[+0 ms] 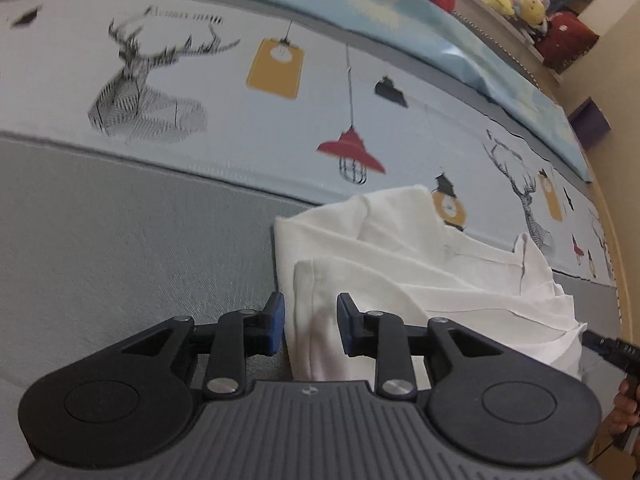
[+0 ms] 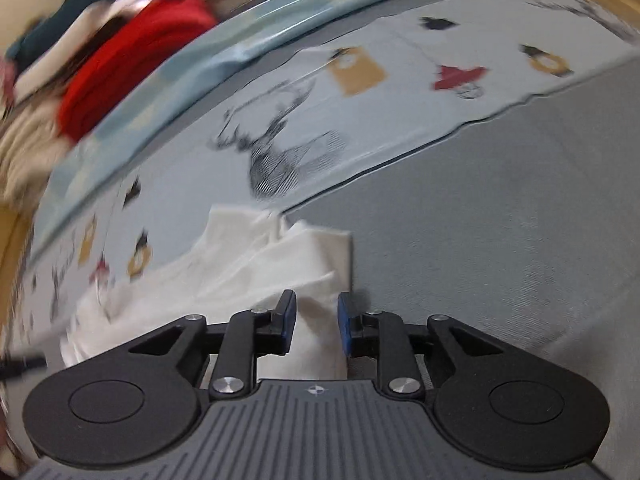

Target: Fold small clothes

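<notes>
A small white garment (image 1: 420, 276) lies partly folded on a grey bed cover (image 1: 120, 240). My left gripper (image 1: 310, 328) is open, its blue-padded jaws standing either side of the garment's near left edge. In the right wrist view the same white garment (image 2: 272, 272) lies ahead and to the left. My right gripper (image 2: 316, 328) is open, its jaws standing either side of the garment's near right edge. The other gripper's tip (image 1: 612, 350) shows at the far right of the left wrist view.
A pale sheet printed with deer and lamps (image 1: 240, 92) covers the bed behind the garment. A light blue blanket (image 1: 440, 32) lies beyond it. A red cushion (image 2: 132, 60) and plush toys (image 1: 516, 0) sit at the back by a ledge.
</notes>
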The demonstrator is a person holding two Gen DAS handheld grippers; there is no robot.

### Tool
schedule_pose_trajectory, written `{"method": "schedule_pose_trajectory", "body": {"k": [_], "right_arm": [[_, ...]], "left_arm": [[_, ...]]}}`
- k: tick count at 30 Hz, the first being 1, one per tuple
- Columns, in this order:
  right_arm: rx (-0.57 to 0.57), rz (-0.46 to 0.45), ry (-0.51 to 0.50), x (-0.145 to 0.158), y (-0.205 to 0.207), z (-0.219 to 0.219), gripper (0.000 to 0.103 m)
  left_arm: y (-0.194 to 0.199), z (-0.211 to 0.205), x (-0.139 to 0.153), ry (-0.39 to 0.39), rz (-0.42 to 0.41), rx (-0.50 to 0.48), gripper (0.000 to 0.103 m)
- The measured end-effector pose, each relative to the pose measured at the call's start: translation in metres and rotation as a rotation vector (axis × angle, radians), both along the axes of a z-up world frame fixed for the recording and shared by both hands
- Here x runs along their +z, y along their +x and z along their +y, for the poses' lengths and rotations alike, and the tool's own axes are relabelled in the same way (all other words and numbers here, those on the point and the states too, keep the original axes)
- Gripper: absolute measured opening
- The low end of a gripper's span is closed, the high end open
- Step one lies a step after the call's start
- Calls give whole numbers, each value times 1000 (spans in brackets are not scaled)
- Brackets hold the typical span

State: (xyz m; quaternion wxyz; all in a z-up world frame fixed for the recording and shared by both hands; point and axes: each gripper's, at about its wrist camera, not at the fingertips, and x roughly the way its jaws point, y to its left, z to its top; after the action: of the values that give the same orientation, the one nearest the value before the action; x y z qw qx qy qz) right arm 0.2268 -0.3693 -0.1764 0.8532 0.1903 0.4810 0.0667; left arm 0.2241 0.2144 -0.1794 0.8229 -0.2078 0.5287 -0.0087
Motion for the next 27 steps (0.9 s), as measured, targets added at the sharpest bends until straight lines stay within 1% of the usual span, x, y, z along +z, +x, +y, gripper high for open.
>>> {"method": "schedule_pose_trajectory", "body": {"k": [3, 4, 6, 8, 9, 10, 11, 12, 13, 15, 16, 17, 19, 21, 23, 24, 25, 27], "right_arm": [[33, -13, -42, -3, 1, 12, 27], [40, -18, -50, -6, 3, 14, 30], [47, -14, -72, -9, 5, 19, 32], [56, -16, -86, -10, 6, 21, 32], [61, -22, -87, -10, 6, 21, 32], [63, -25, -88, -10, 6, 21, 30], [58, -32, -90, -9, 5, 20, 17], [47, -40, -97, -6, 4, 19, 6], [35, -57, -90, -1, 3, 17, 3], [10, -121, -71, 15, 0, 14, 3], [3, -150, -65, 20, -1, 14, 3], [-2, -180, -64, 26, -1, 14, 2], [-33, -249, -81, 35, -2, 16, 2], [-89, -316, -75, 42, -1, 15, 2], [-137, -373, -83, 48, 1, 16, 2], [-154, -385, -93, 49, 4, 17, 2], [-165, -386, -123, 49, 8, 20, 2], [-166, -361, -189, 44, 20, 29, 2]], "left_arm": [[3, -2, -19, -19, 25, 20, 31], [5, -4, -23, -21, 29, 19, 31], [8, -12, -27, -13, 40, 2, 31], [9, -19, -27, 10, 28, -30, 31], [9, -21, -26, 32, 24, -40, 29], [9, -22, -24, 58, 18, -47, 16], [8, -22, -21, 84, 8, -45, 8], [6, -20, -15, 95, -9, -34, 8], [4, -18, -8, 97, -32, -21, 6], [0, -16, 5, 79, -91, 1, 6], [0, -18, 9, 83, -114, 3, 5], [0, -21, 13, 101, -138, 3, 5], [0, -24, 23, 142, -212, 20, 4], [0, -21, 31, 170, -280, 75, 4], [1, -20, 32, 189, -321, 124, 4], [3, -20, 30, 198, -324, 134, 4], [6, -23, 27, 207, -315, 131, 4], [12, -30, 18, 236, -287, 114, 4]]}}
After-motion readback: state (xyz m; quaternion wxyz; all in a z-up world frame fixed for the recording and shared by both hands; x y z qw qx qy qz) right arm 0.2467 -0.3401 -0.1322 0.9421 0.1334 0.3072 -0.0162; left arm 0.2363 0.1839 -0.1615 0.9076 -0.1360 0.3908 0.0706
